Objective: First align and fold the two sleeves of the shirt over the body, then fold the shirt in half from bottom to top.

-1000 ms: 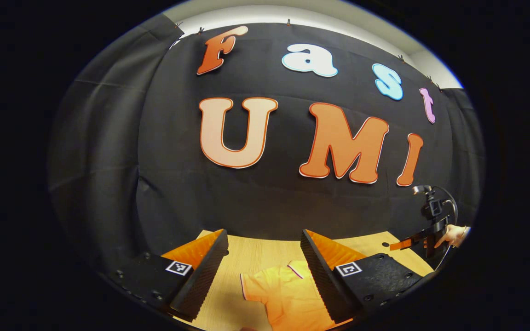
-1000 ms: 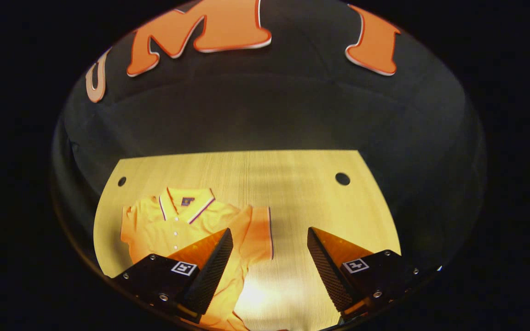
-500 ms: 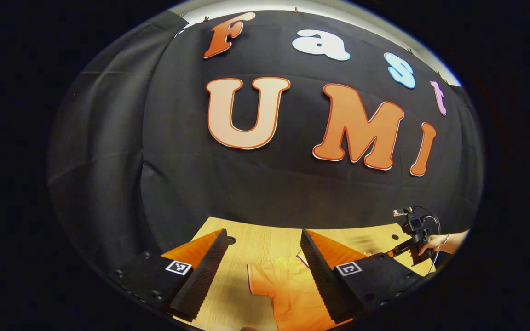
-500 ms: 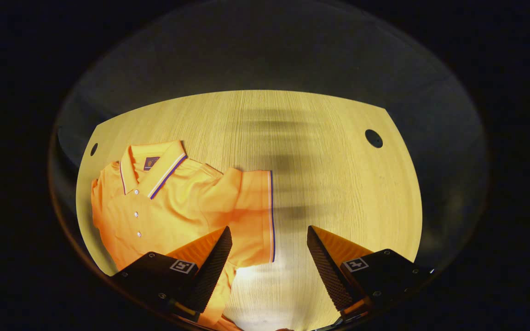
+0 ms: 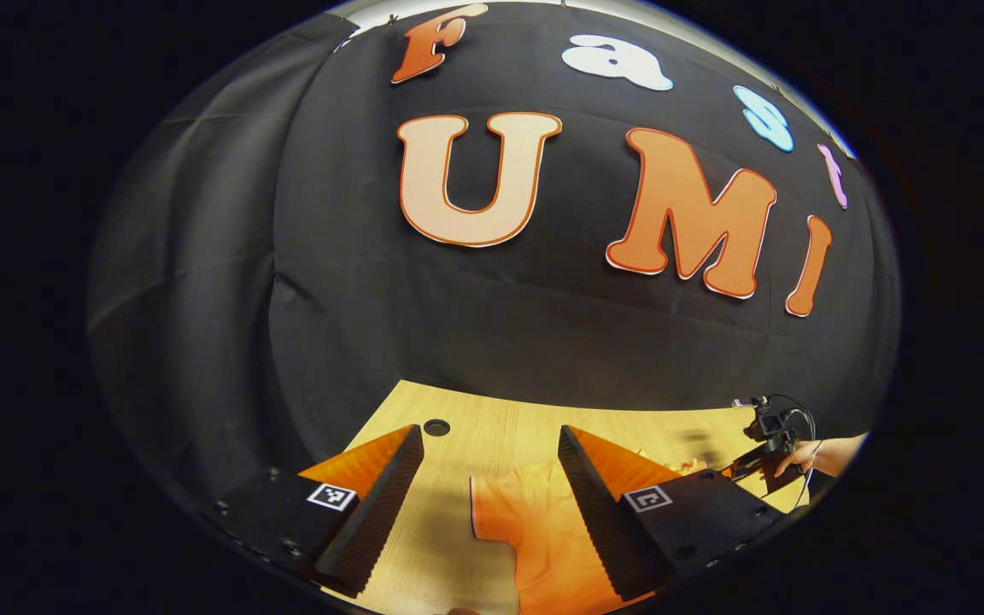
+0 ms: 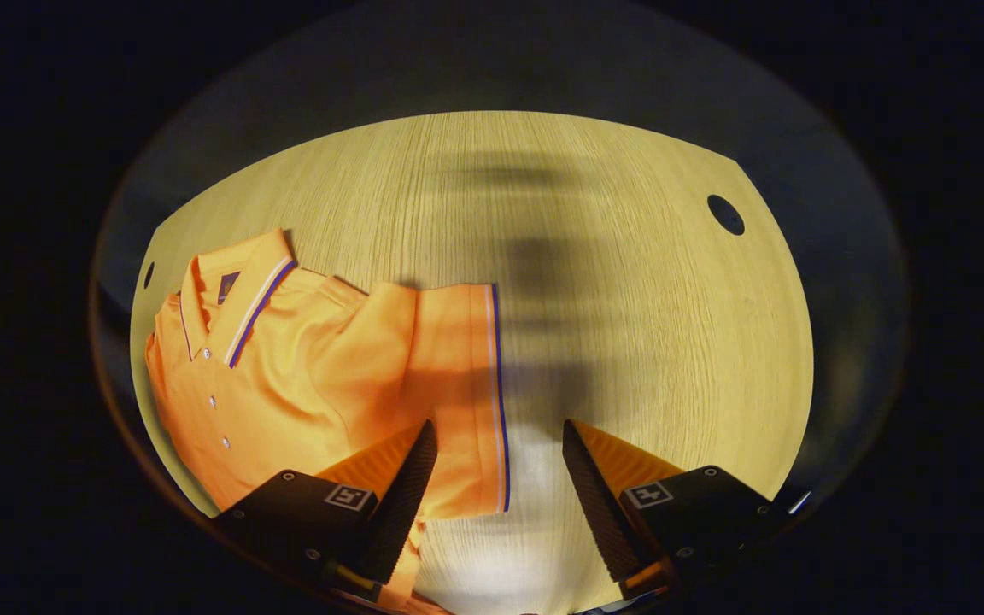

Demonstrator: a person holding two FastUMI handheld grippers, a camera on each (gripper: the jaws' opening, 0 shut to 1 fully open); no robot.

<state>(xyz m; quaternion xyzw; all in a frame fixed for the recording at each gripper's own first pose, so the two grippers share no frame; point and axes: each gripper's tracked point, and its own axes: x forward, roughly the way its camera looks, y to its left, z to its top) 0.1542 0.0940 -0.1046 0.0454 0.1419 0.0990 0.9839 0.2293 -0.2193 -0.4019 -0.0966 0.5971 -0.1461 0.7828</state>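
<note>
Both of my tongs hang apart, gripping nothing. My right tongs [image 6: 499, 474] have dropped closer to the tabletop [image 6: 646, 282] than a second ago, so the orange shirt [image 6: 304, 376] looms larger, lying flat at the left with its striped sleeve [image 6: 458, 393] spread just ahead of my fingers. My left tongs [image 5: 489, 500] have tipped downward too; the shirt's other sleeve [image 5: 535, 530] lies between them.
</note>
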